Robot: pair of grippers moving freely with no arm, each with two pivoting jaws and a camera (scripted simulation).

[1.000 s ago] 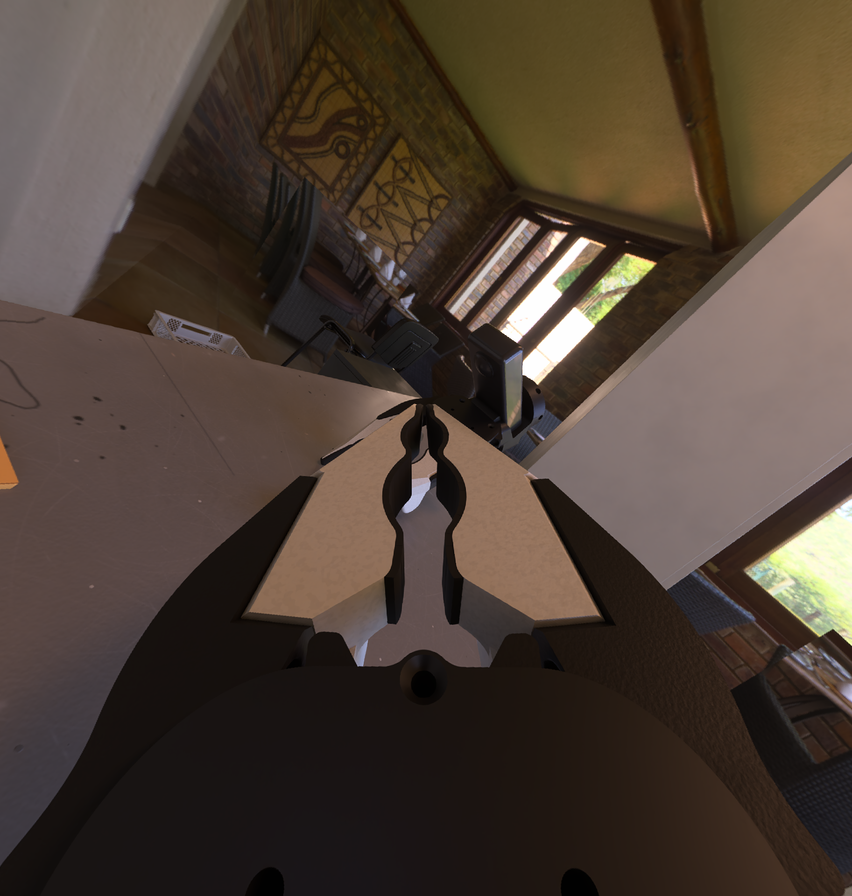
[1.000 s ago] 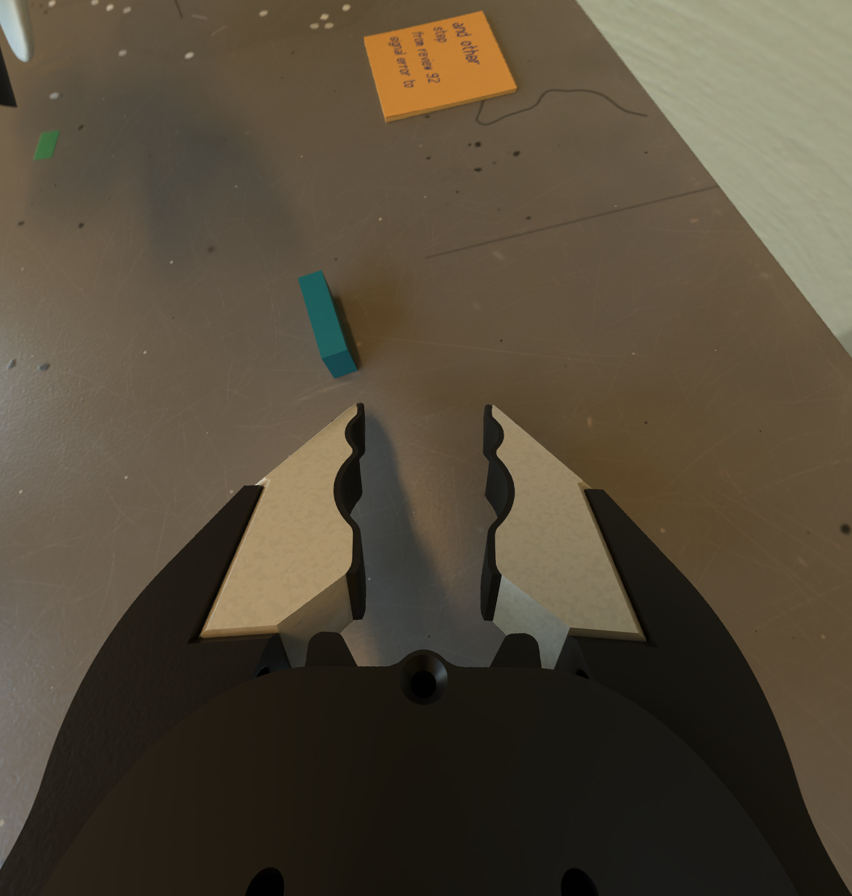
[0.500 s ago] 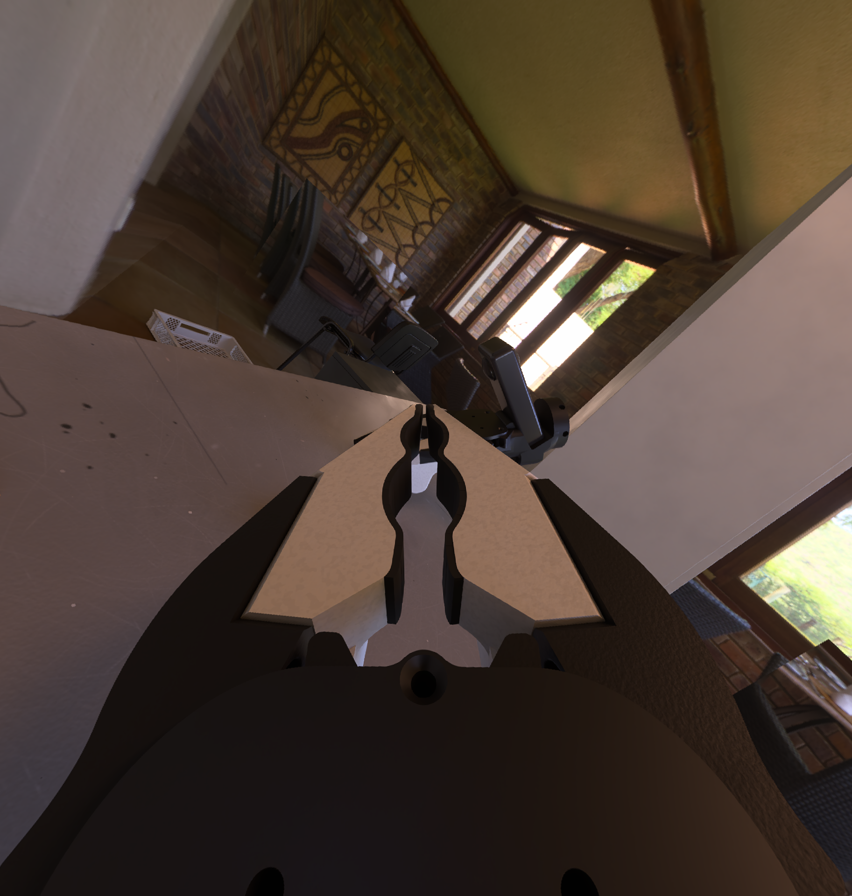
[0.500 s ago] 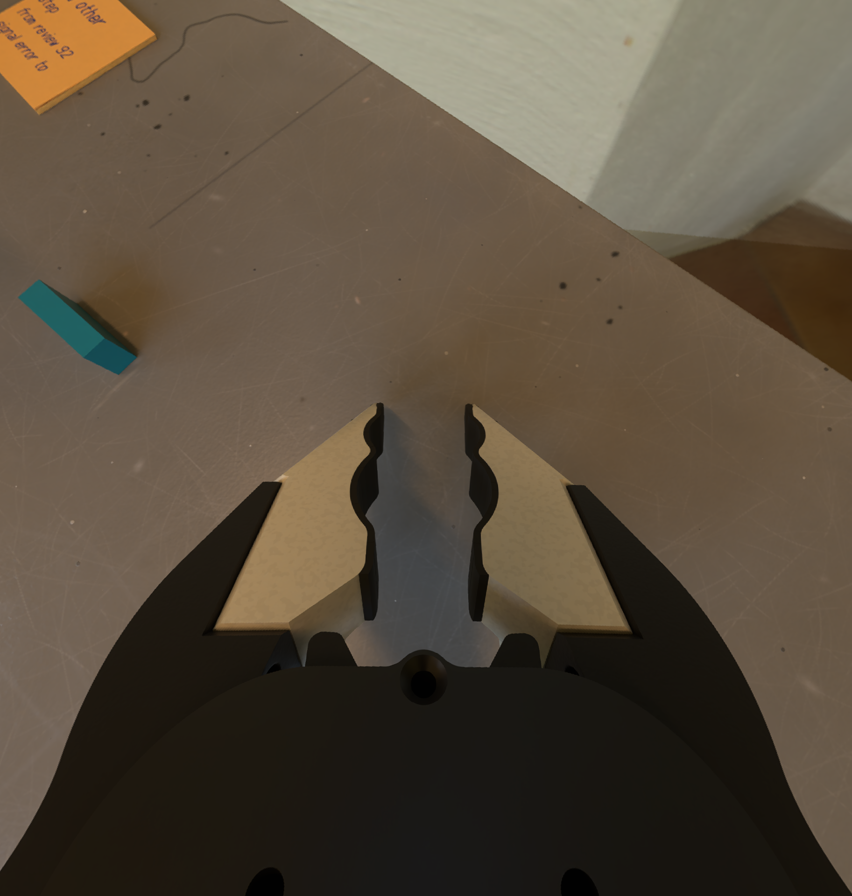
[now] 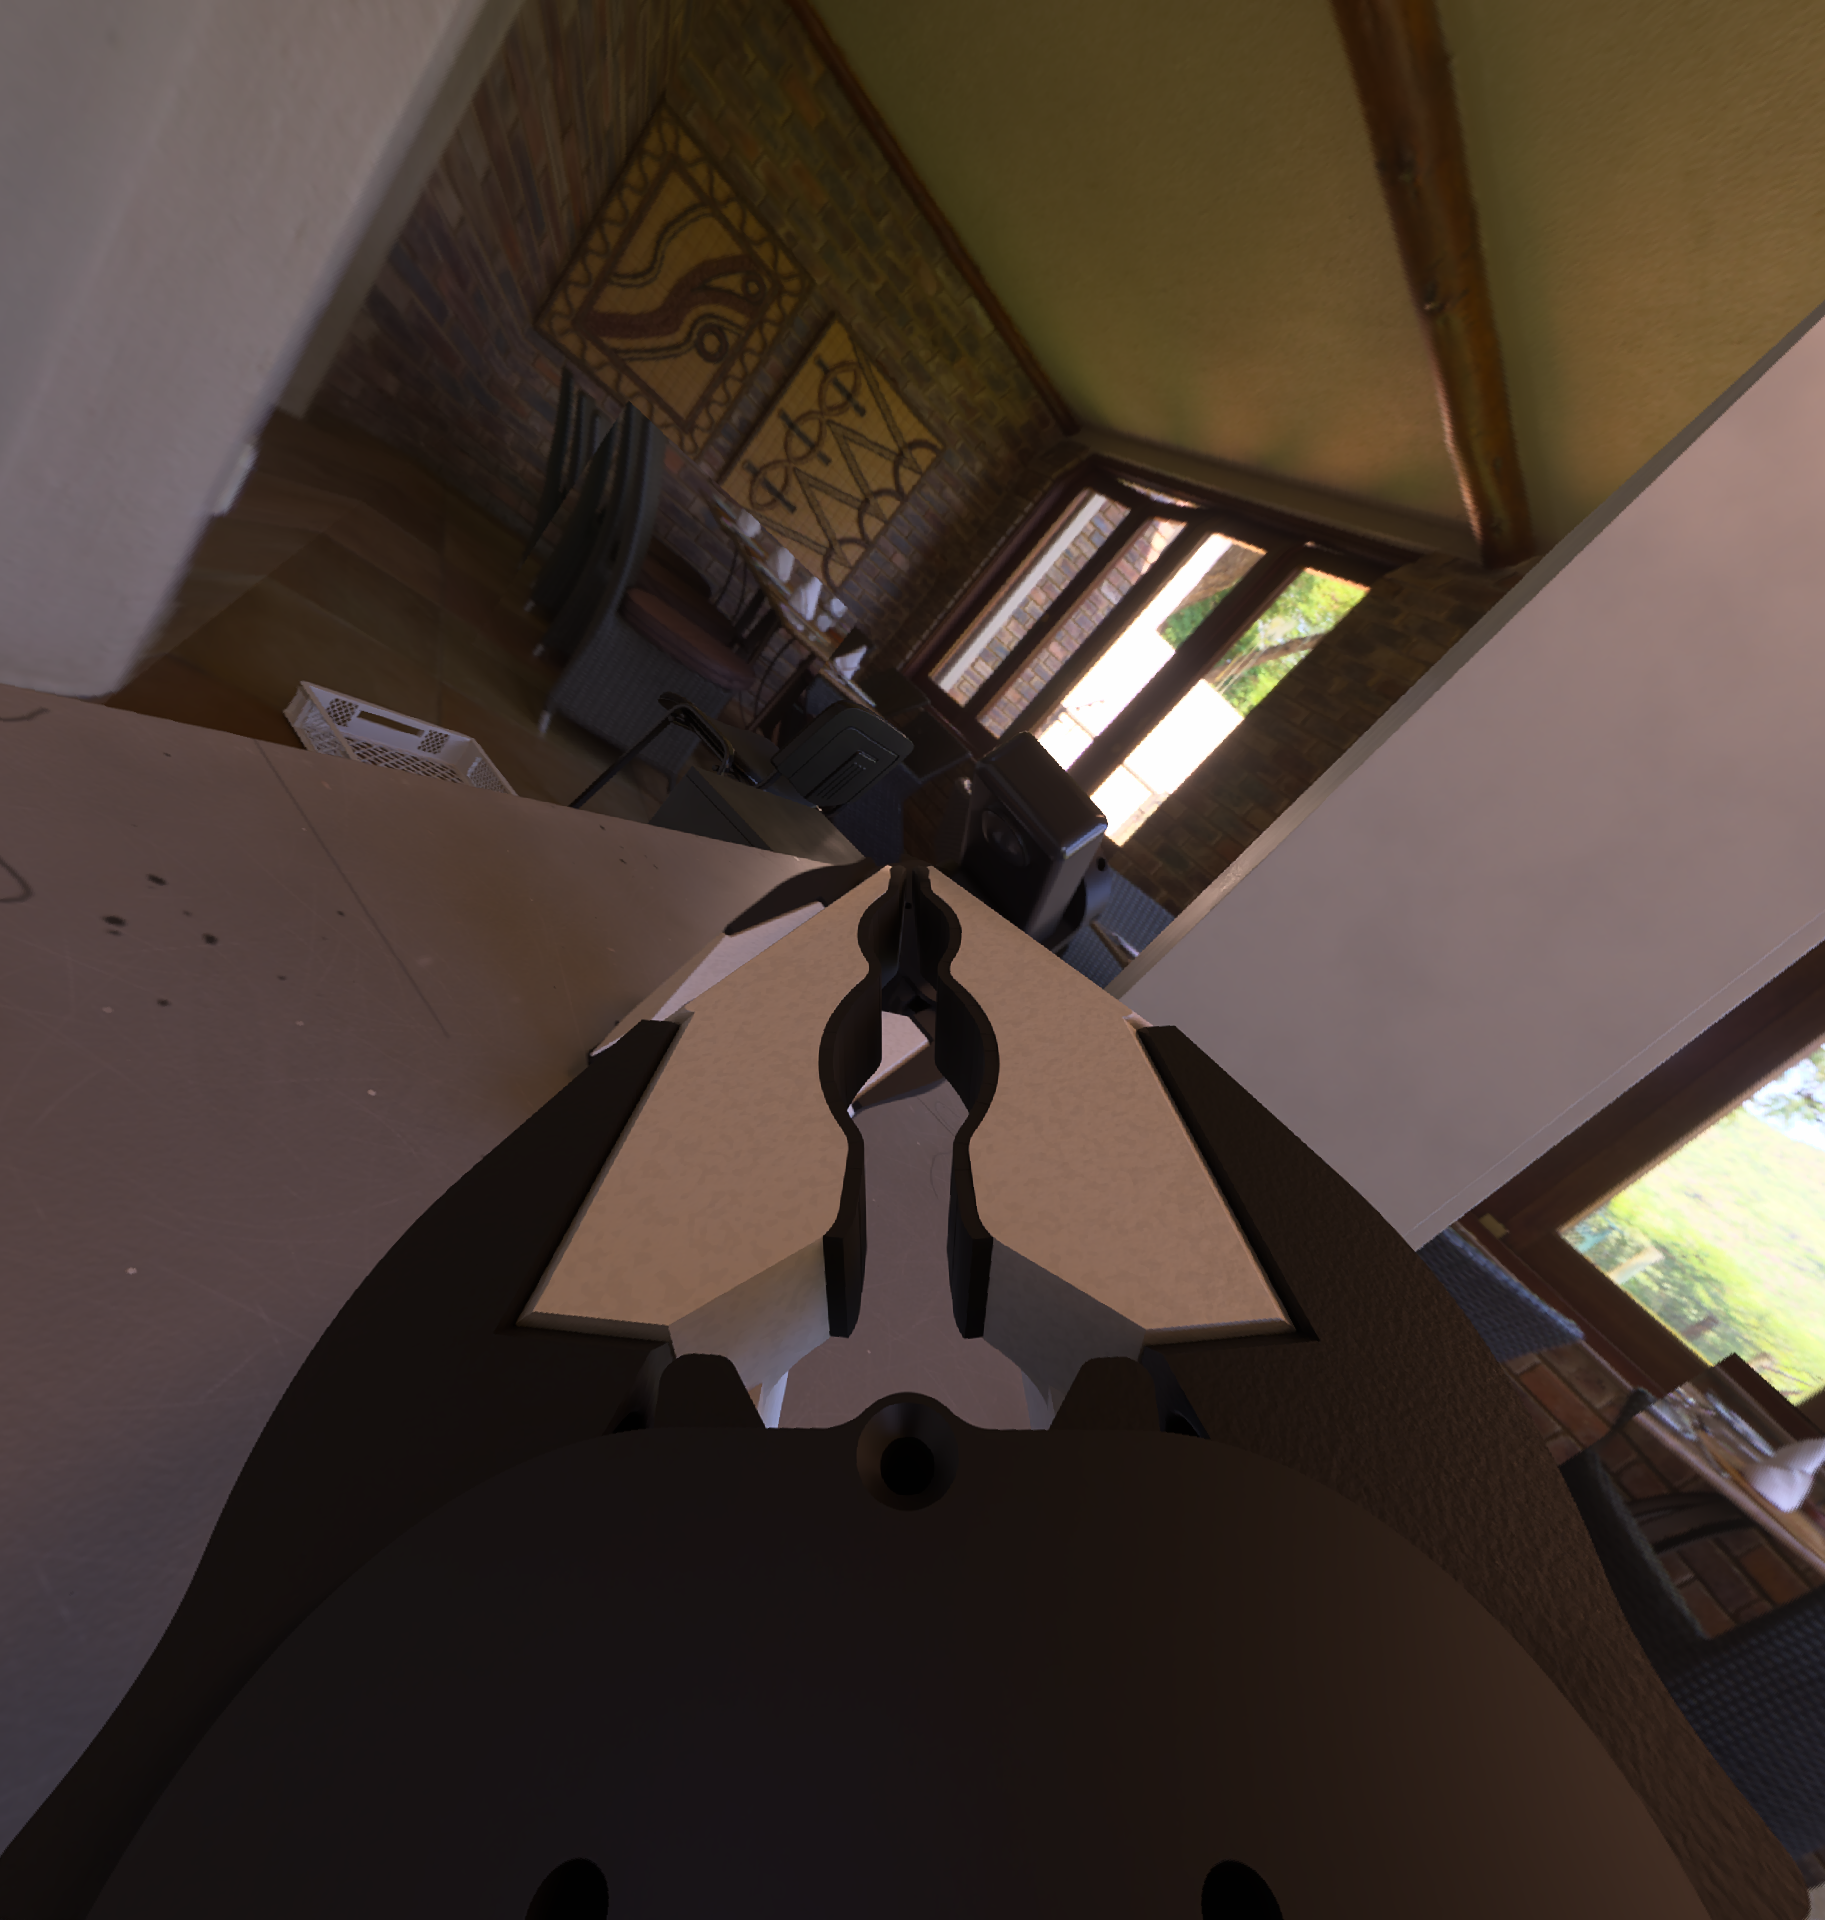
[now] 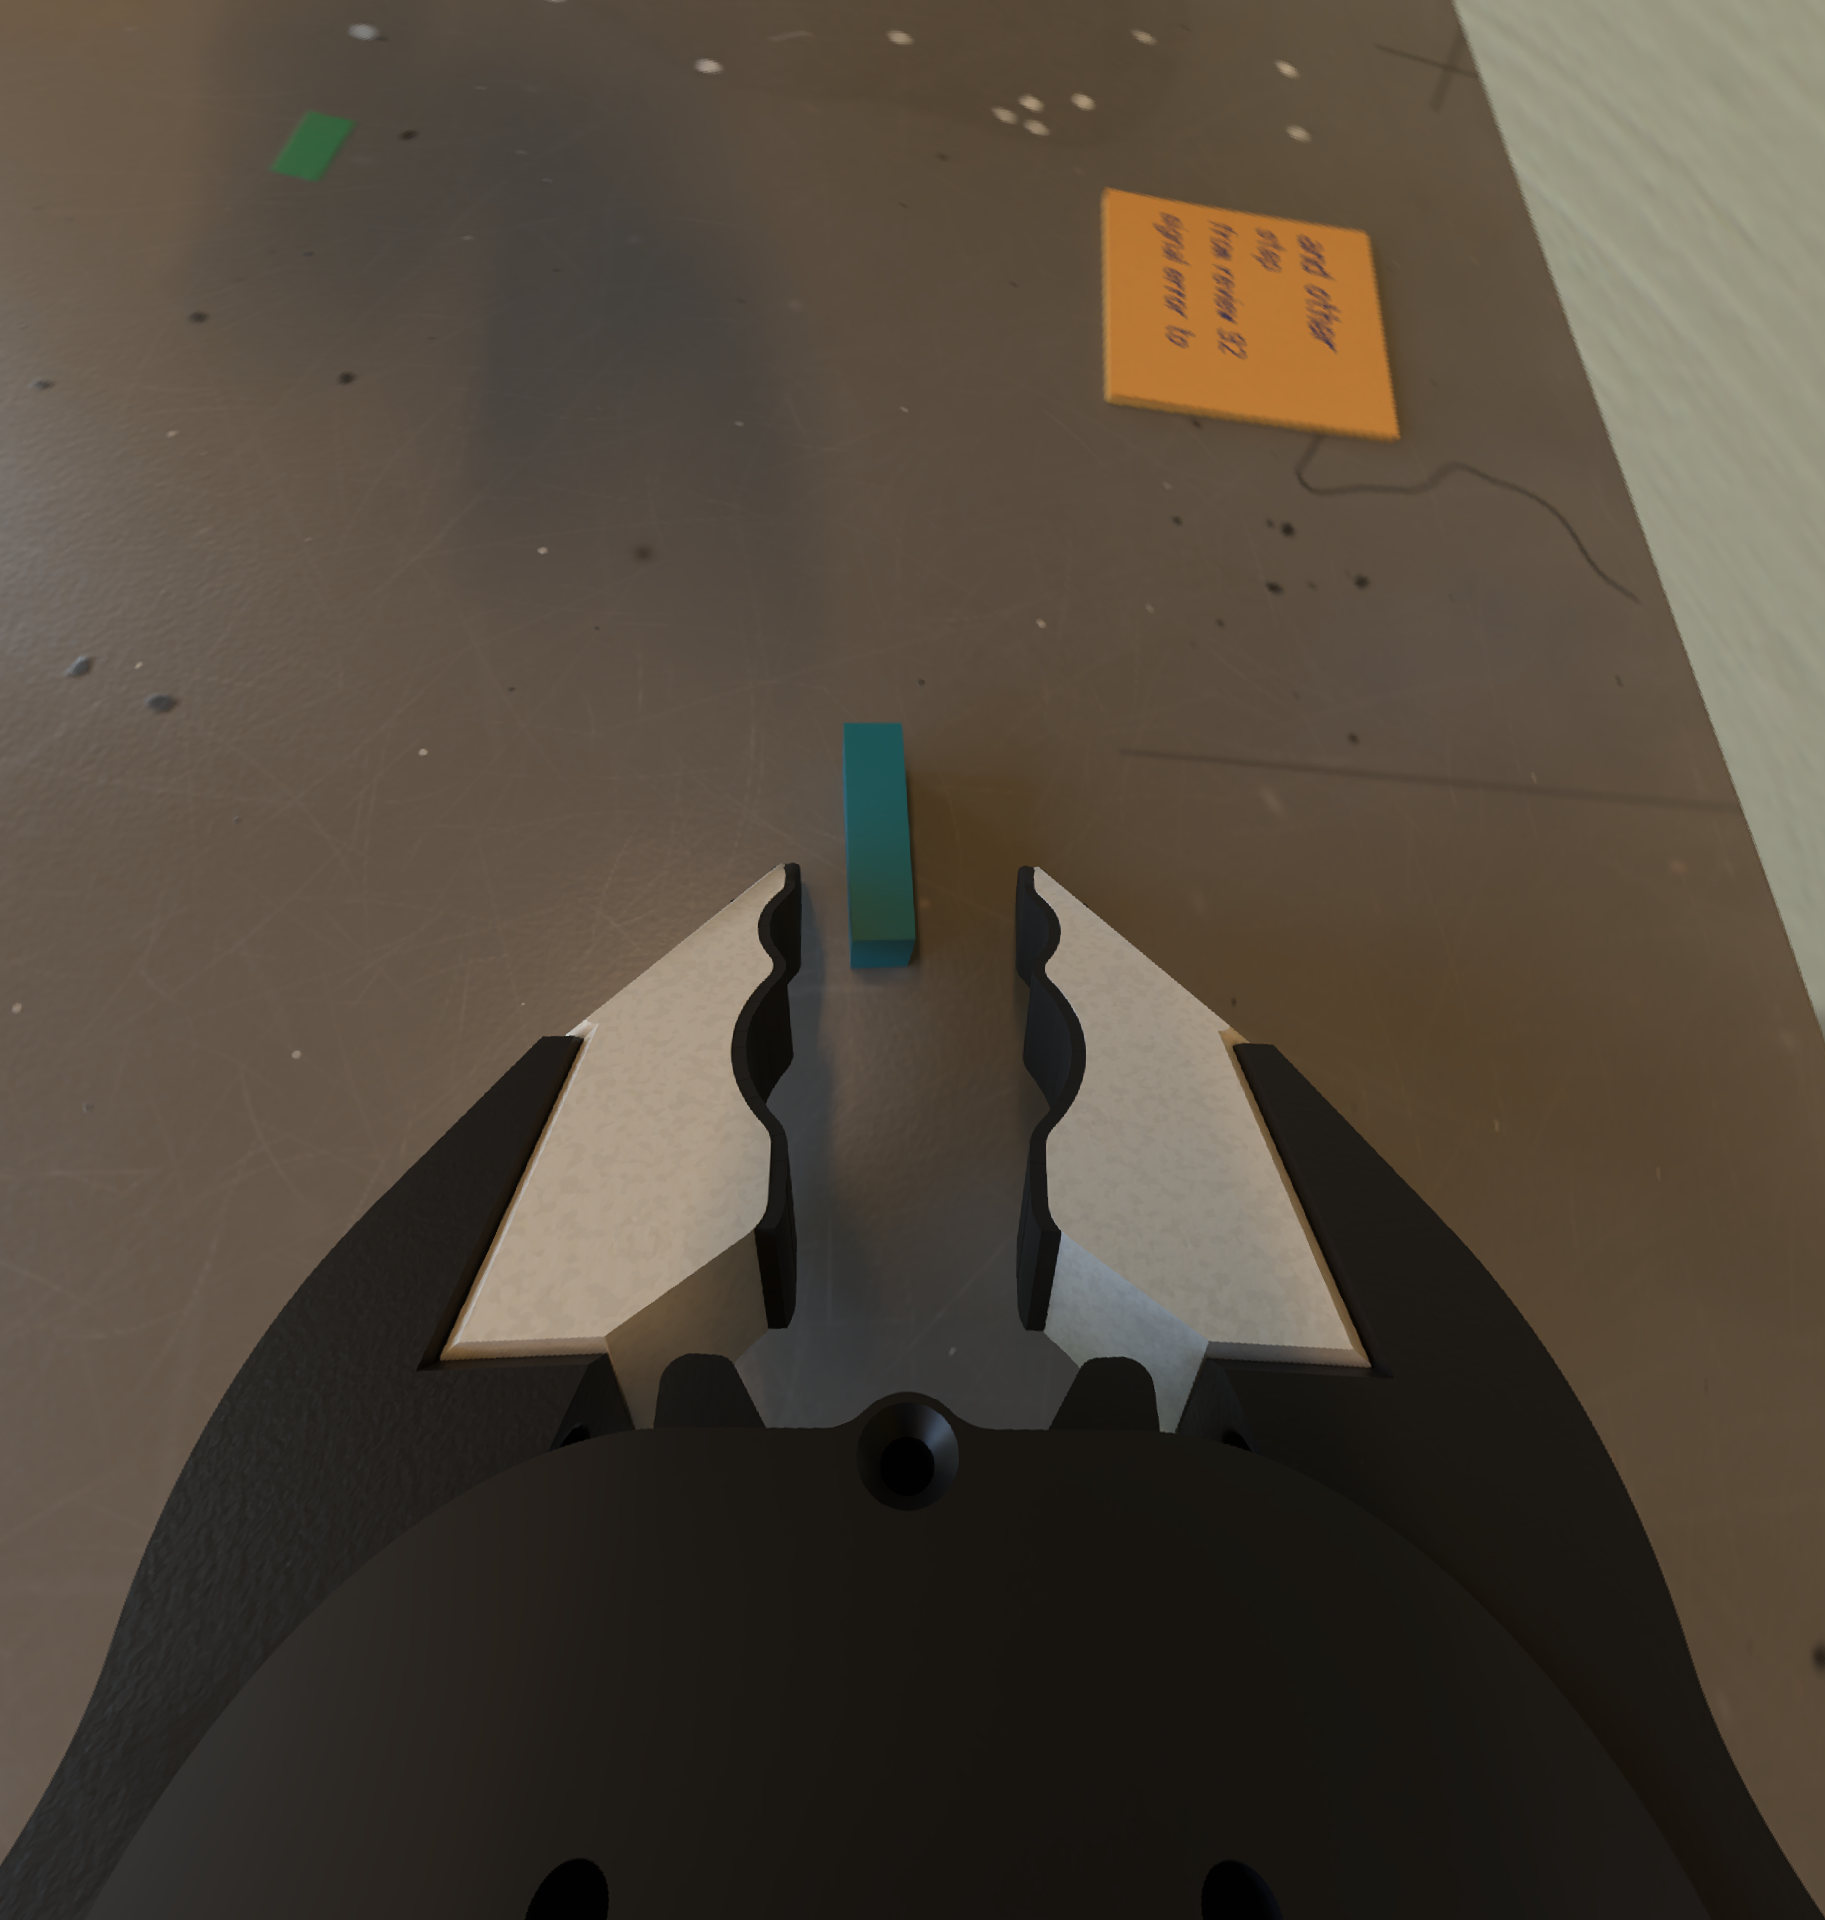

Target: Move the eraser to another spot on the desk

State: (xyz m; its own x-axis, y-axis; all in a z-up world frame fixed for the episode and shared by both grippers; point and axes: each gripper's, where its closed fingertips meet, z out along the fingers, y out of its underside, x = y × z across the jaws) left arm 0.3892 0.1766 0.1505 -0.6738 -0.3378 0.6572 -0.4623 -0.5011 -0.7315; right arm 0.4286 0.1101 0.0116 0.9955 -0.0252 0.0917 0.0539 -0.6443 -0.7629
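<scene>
Eraser [image 6: 877,847] now lengthwise between fingers [image 6: 783,1039]

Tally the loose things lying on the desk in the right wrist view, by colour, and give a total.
Teal: 1, the eraser
Orange: 1, the sticky note
Green: 1, the flat green strip
Total: 3
</scene>
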